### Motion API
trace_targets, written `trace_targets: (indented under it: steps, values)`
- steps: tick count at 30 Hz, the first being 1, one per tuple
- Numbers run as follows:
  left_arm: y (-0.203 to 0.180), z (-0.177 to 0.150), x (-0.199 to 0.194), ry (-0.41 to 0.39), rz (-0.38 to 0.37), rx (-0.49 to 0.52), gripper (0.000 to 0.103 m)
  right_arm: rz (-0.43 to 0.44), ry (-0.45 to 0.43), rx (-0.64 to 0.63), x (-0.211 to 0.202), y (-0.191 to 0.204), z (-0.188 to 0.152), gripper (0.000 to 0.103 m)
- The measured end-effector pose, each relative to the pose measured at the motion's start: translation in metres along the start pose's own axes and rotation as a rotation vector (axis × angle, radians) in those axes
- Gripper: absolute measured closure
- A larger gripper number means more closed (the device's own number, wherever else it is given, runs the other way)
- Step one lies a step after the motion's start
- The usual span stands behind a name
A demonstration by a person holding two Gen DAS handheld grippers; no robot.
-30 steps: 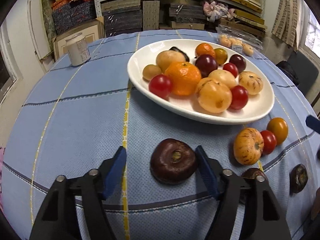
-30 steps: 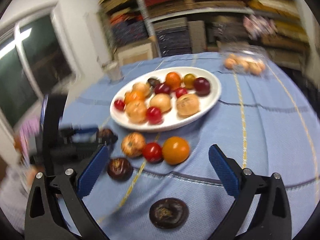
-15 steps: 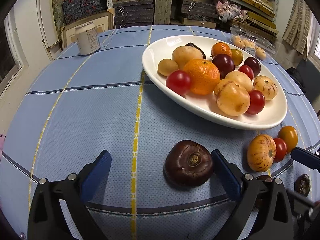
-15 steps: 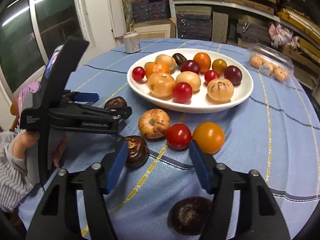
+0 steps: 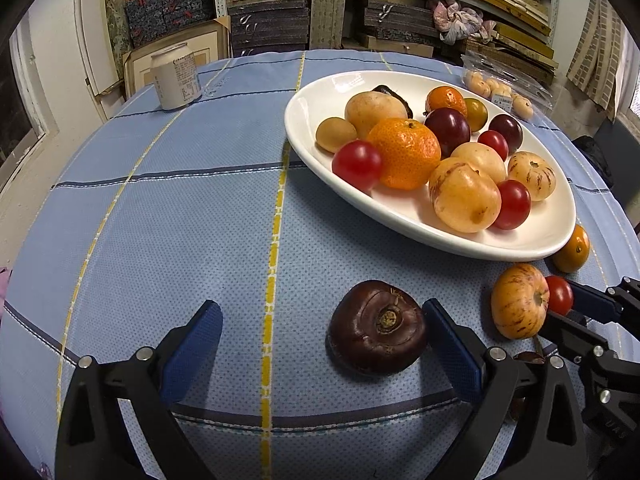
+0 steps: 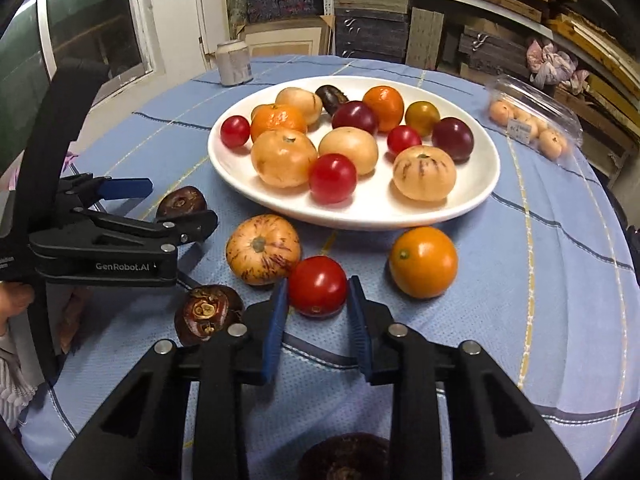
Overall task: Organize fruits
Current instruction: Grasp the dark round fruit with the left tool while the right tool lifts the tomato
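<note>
Sitting on the table just in front of the white plate (image 6: 360,216), the small red tomato (image 6: 318,286) lies between the two blue pads of the right tool (image 6: 318,312), which has just been closing and now presses on it from both sides. The tomato is round, so it has no long axis to line up with; what matters is that the plate lies straight ahead of it along the line the right tool points, with the rim rising between them. My reading is that the coming move is a lift over that rim and a short carry forward onto a bare patch of the plate.

Against the same plate, a striped yellow fruit (image 6: 263,249) touches the tomato on its left and an orange tomato (image 6: 423,262) sits near on its right, both on the near side of the rim, so a straight rise looks safer than a sideways drag.

Further to the left of the plate, the left tool (image 5: 320,344) stands wide apart around a dark brown fruit (image 5: 378,327), whose right side sits close to one pad while the other is well clear.
</note>
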State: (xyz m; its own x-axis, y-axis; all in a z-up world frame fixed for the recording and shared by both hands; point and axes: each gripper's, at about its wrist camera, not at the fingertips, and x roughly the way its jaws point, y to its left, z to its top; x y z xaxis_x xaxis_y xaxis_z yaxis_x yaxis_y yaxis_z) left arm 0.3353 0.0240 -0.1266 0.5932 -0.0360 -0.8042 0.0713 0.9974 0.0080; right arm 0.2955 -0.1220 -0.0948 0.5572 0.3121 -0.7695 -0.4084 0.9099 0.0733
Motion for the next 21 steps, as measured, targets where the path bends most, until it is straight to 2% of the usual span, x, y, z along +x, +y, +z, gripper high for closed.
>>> trace_targets:
  steps: [4, 11, 13, 15, 17, 19, 21]
  values:
    - [0.001, 0.000, 0.000, 0.000, -0.002, -0.003, 0.003, 0.034, 0.020, 0.024, 0.005, -0.006, 0.001, 0.073]
    - [0.000, 0.000, -0.002, -0.010, -0.012, 0.004, 0.004, 0.061, 0.004, 0.070, 0.005, -0.012, 0.004, 0.074]
    - [-0.002, -0.001, -0.009, -0.052, -0.018, 0.016, 0.013, 0.067, -0.007, 0.070, 0.002, -0.011, 0.004, 0.074]
    - [-0.011, -0.003, -0.018, -0.099, 0.017, 0.051, 0.029, 0.072, -0.012, 0.067, 0.000, -0.009, 0.002, 0.074]
    - [-0.020, -0.004, -0.018, -0.097, 0.014, 0.094, 0.039, 0.077, -0.009, 0.069, 0.000, -0.009, 0.001, 0.074]
    - [-0.022, -0.004, -0.011, -0.060, -0.003, 0.104, 0.039, 0.080, 0.001, 0.076, 0.000, -0.010, 0.001, 0.074]
    - [-0.015, -0.004, -0.009, -0.044, -0.043, 0.072, 0.038, 0.082, 0.003, 0.083, 0.001, -0.011, 0.001, 0.074]
